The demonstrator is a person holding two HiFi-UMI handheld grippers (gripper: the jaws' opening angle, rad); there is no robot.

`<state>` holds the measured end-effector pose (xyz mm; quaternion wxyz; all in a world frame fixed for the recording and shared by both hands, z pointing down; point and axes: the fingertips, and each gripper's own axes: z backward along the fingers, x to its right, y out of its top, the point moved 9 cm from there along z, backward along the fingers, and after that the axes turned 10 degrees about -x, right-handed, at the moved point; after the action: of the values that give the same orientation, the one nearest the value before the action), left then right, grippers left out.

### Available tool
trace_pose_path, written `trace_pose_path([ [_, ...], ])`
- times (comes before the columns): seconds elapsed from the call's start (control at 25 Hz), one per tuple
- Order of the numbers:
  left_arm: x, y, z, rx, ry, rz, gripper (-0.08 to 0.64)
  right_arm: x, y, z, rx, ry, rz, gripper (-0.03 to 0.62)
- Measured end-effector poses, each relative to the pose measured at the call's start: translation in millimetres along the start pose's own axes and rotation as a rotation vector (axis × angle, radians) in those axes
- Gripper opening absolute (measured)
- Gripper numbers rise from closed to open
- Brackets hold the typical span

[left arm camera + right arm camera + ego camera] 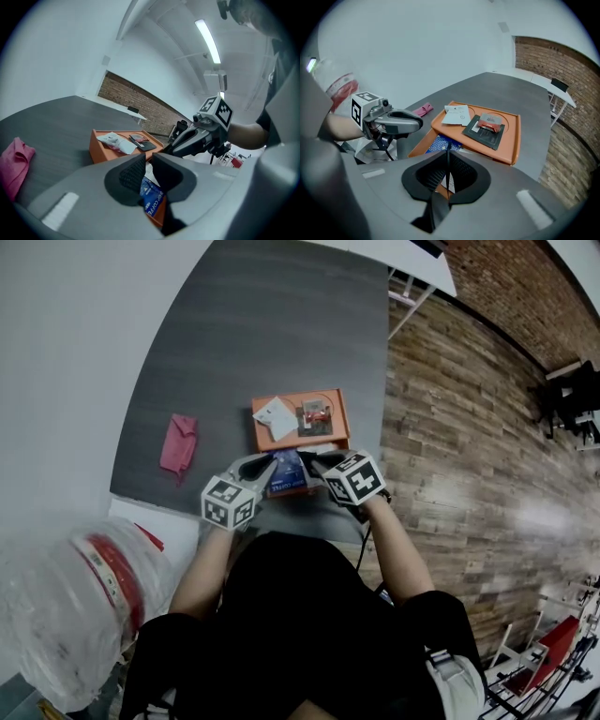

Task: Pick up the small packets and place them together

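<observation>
Right hand-held gripper [447, 157] is clamped on the thin blue packet [286, 472], above the table's [281, 334] near edge beside the orange tray [343, 418]. Left hand-held gripper [149, 161] stands slightly apart, gripping nothing.

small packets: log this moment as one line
right hand-held gripper: shut on thin packet | left hand-held gripper: open, blue packet just ahead | orange tray: white packet, red packet on dark packet
</observation>
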<state>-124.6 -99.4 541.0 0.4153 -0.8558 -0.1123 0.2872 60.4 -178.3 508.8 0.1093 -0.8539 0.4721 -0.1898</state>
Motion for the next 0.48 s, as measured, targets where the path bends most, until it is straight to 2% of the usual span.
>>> trace_pose_path([
  [0.24,6.2,3.4,-1.8,0.004,-0.01,-0.021,0.044,6.8,11.3,26.7,0.102,-0.012,-0.011,0.026],
  [0.48,6.4,8.2,0.9,0.012,0.004,-0.029,0.044,28.7,31.3,38.3,0.206,0.032,-0.097,0.026],
])
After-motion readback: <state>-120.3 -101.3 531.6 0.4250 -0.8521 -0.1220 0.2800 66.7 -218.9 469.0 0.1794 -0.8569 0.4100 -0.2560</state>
